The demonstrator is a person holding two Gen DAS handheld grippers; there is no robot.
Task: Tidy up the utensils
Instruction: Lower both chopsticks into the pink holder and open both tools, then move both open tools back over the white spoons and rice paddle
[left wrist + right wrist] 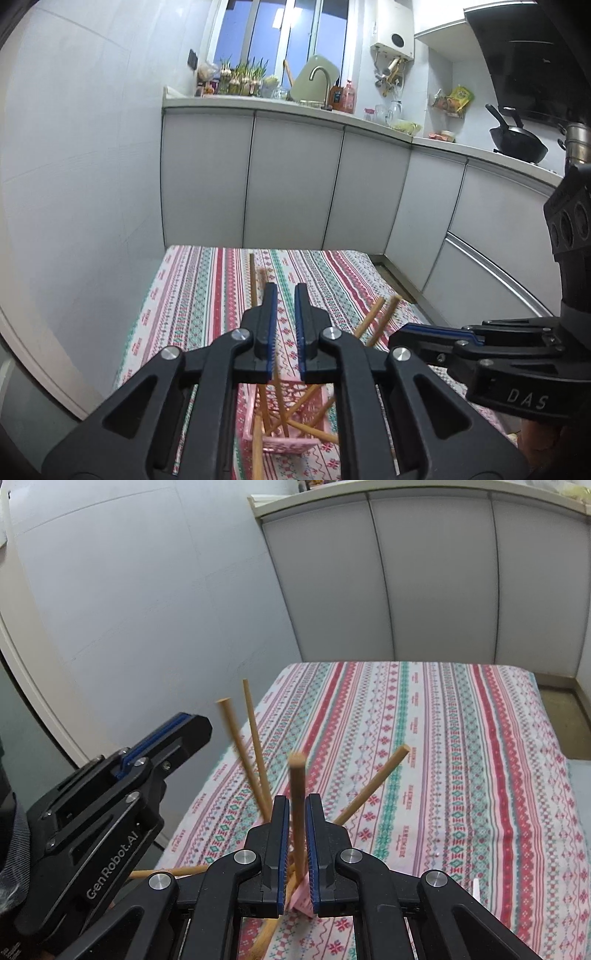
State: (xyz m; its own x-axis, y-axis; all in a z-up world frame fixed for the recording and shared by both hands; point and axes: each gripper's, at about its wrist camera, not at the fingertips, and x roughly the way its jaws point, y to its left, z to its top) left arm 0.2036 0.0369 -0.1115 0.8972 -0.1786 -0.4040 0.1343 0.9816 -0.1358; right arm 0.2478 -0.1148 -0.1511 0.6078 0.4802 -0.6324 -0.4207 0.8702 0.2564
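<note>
A pink slotted basket [295, 441] stands on the striped tablecloth [207, 288] right under my left gripper [286, 295], with several wooden chopsticks [284, 413] leaning in it. The left jaws are shut to a narrow slit, and I see nothing between the pads. In the right wrist view my right gripper [297, 805] is shut on one upright chopstick [296, 775]. More chopsticks [255, 746] fan out of the basket [301, 899] behind and beside it. The left gripper [184, 722] is at the left of that view. The right gripper [399, 338] comes in from the right of the left wrist view.
White cabinet doors [295, 177] run behind the table, and a tiled wall [81, 166] stands along its left side. On the counter are a sink tap [321, 77], bottles and a black wok [517, 142]. A strip of floor [557, 698] shows past the table's far right corner.
</note>
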